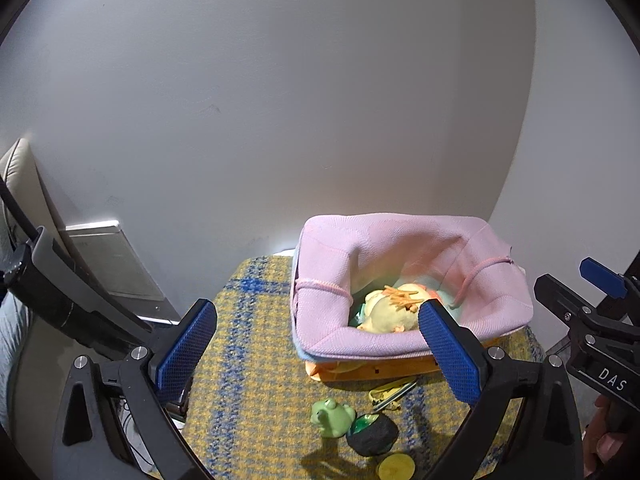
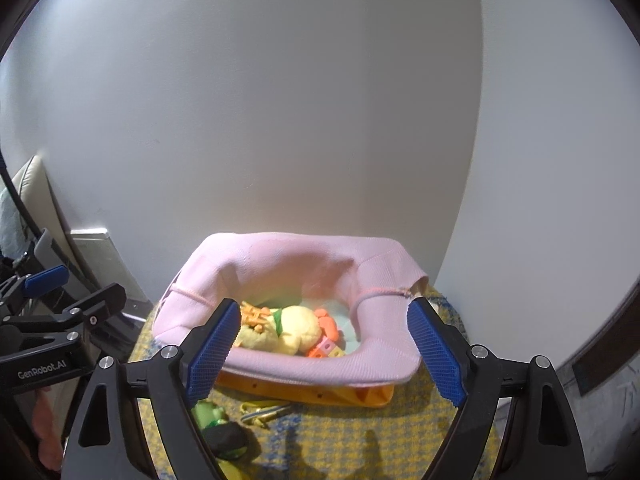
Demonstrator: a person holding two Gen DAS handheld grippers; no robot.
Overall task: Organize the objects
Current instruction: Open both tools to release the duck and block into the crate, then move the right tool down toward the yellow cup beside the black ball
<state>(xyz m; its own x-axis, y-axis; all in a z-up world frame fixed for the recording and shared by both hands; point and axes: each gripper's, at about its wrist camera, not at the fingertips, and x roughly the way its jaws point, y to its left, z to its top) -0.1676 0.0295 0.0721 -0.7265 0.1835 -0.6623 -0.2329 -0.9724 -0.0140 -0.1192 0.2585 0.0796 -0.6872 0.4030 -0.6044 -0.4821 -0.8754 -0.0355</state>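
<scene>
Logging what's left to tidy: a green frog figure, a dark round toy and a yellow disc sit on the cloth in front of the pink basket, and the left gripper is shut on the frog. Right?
Not quite. The left gripper is open and holds nothing; the left wrist view shows the frog lying free on the cloth. The dark round toy and yellow disc do sit before the pink basket.

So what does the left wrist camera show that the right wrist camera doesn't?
Only the left wrist view shows the round yellow disc on the cloth. Only the right wrist view shows the orange and pink toy blocks inside the basket. Both show the pink fabric basket, the yellow plush doll, the green frog figure, the dark round toy and the yellow plaid cloth.
</scene>
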